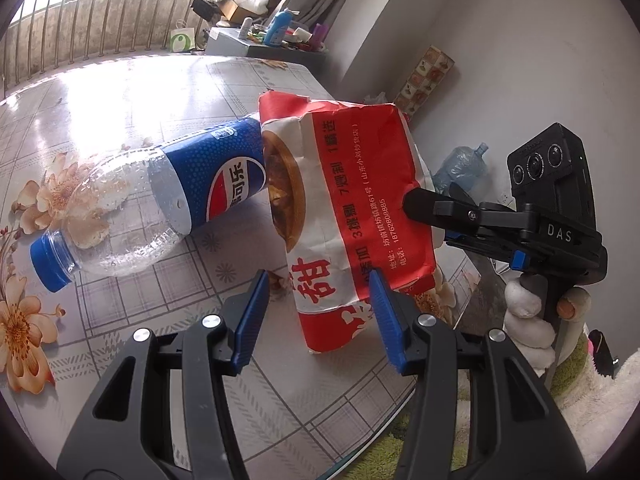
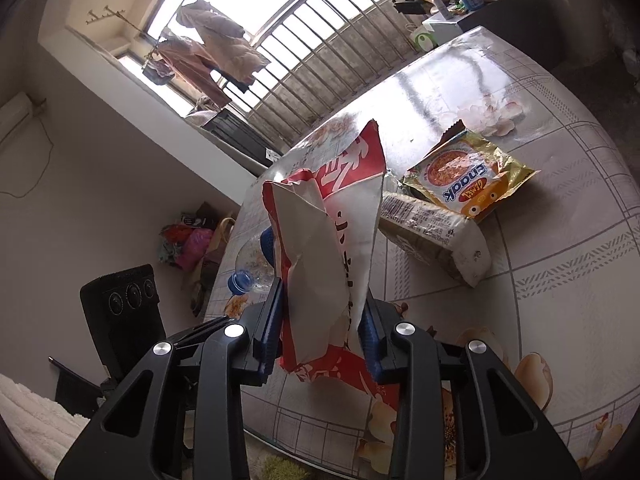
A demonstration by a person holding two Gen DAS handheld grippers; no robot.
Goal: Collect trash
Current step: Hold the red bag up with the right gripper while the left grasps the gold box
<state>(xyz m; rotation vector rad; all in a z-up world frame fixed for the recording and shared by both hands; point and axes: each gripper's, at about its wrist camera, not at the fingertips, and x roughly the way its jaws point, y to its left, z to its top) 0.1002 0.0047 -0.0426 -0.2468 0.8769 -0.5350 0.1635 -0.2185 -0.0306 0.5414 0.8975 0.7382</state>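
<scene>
A glossy table (image 1: 120, 92) covered in a floral, grid-patterned cloth fills both wrist views. Over its near edge a red and white paper bag (image 1: 352, 200) is held up off the surface, its printed face turned toward the left wrist camera. The right gripper (image 2: 320, 320) is clamped on the bag's crumpled lower end, blue pads pressing it from both sides (seen from the left wrist view, one black finger meets the bag's right edge). The left gripper (image 1: 316, 316) stands spread beside the bag; its right pad sits against the bag's lower edge while the left pad is clear of it, so nothing is pinched. An empty clear plastic cola bottle (image 1: 152, 196) with a blue label and blue cap lies on its side behind the bag. Farther along the table lie a pale wrapper (image 2: 436, 236) and a yellow snack packet (image 2: 468, 176), touching each other.
</scene>
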